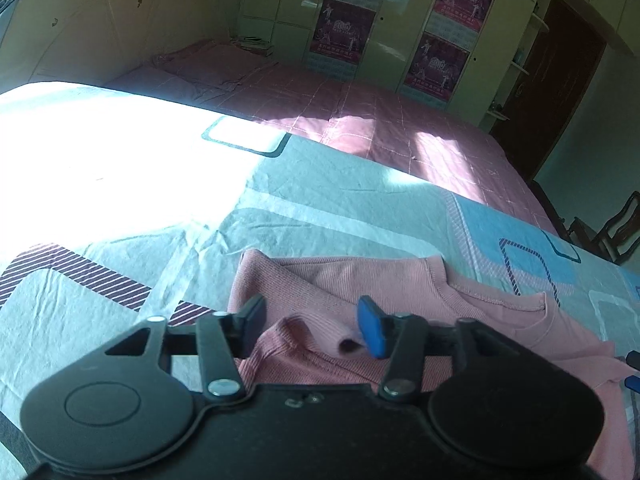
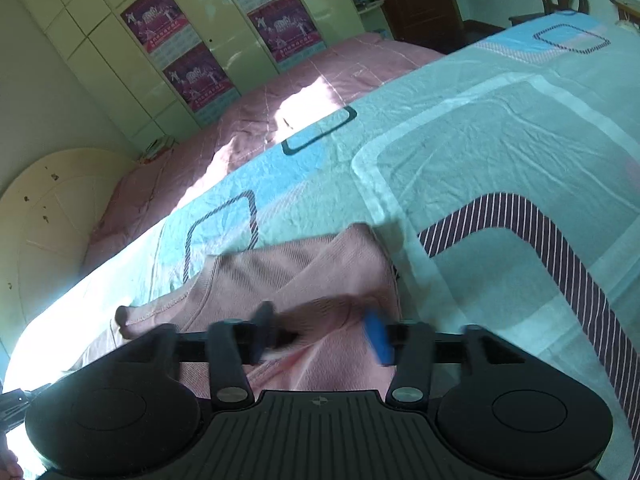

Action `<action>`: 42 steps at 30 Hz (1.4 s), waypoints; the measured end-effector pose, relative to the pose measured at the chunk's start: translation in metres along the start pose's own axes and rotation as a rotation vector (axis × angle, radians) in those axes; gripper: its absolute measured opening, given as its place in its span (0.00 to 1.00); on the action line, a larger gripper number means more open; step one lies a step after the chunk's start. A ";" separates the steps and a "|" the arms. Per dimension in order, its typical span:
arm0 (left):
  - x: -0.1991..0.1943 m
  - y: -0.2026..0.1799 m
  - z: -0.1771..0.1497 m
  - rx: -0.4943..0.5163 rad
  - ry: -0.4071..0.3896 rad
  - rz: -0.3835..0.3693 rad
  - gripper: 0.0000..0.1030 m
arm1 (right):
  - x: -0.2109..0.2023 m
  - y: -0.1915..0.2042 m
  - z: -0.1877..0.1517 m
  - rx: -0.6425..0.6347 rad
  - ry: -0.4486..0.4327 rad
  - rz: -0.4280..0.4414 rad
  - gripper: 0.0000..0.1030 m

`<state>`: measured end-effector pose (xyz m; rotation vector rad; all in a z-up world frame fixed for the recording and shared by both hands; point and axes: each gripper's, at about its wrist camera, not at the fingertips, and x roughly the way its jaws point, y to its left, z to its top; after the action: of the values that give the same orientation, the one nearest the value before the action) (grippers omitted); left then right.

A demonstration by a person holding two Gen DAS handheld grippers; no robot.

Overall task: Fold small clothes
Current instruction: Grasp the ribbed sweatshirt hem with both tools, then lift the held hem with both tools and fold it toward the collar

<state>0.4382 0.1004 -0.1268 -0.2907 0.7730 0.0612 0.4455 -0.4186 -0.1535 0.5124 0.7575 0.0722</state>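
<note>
A small pink ribbed top [image 1: 400, 292] lies partly folded on the green-blue patterned sheet [image 1: 320, 200], its neckline [image 1: 500, 300] to the right. My left gripper [image 1: 312, 324] hovers just over the garment's near fold, fingers apart and holding nothing; a rolled cuff [image 1: 352, 342] lies beside the blue pad [image 1: 372, 332]. In the right wrist view the same pink top [image 2: 304, 272] lies under my right gripper [image 2: 320, 336], which is open, with cloth bunched between the blurred fingers but not pinched.
A pink quilt [image 1: 360, 112] covers the far half of the bed. A cream headboard [image 1: 112, 20] and a wardrobe with posters [image 1: 400, 20] stand behind. A dark wooden chair [image 1: 616, 232] is at the bed's right. Strong sunlight whitens the sheet's left part [image 1: 100, 140].
</note>
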 end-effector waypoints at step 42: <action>0.027 -0.009 0.014 0.182 -0.160 0.063 0.00 | 0.063 0.033 0.001 -0.401 -0.053 -0.049 0.09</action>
<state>0.4687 0.0941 -0.1333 -0.0869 0.6243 0.0720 0.4960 -0.3749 -0.1771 0.1133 0.6809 0.1604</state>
